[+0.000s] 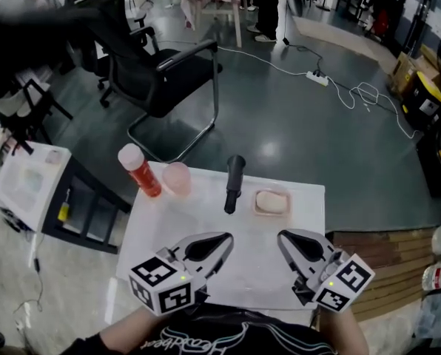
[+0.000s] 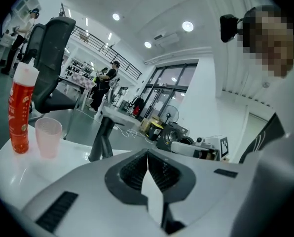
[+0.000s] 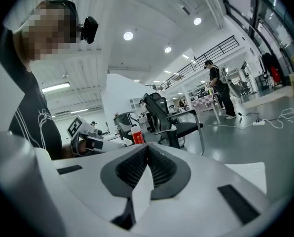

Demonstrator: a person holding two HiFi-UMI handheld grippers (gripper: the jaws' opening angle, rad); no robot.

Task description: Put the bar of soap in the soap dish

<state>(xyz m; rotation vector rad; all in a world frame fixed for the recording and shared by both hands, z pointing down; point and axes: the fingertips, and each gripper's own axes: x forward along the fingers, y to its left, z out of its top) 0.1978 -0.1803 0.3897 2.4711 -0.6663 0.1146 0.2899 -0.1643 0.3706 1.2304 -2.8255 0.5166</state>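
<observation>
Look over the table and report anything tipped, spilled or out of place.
Nothing stands out. The red bottle, pink cup and black tool stand upright, the soap lies inside its dish, and no spill shows on the white table.

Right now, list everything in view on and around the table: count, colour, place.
Red plastic bottle with white cap: one, red, table's far left.
Translucent pink plastic cup: one, pink, right of the bottle.
Slim black tapered object: one, black, between cup and dish.
Pale pink soap dish: one, pink, table's far right.
Cream bar of soap: one, cream, in the dish.
White table: one, white, before the person.
Black office chair: one, black, floor beyond the table.
White power strip: one, white, far floor.
Left tongs: one, grey, near edge, shut, empty.
Right tongs: one, grey, near edge, shut, empty.
</observation>
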